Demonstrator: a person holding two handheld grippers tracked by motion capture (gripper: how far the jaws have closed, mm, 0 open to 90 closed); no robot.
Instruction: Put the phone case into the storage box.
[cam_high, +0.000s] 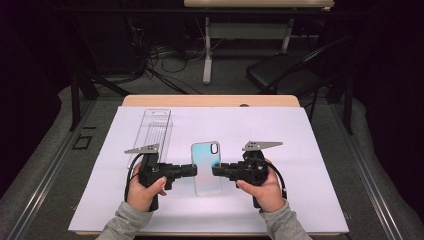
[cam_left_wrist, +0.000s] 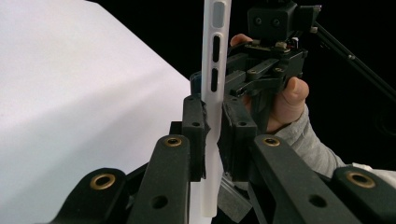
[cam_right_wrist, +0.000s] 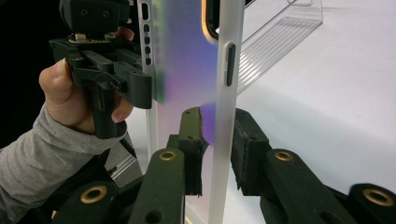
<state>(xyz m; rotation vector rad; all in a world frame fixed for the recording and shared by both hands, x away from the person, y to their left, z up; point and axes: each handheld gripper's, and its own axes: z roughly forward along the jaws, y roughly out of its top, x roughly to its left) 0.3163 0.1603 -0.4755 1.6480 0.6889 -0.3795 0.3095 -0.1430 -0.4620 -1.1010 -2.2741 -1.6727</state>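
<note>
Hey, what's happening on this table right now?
A person is holding a translucent phone case between two hand-held grippers over a white sheet on the table. The left gripper is clamped on the case's left edge. The right gripper straddles the opposite edge; in its own view a pad looks slightly off the case, so that grip is unclear. A clear plastic package lies on the sheet beyond the left gripper.
</note>
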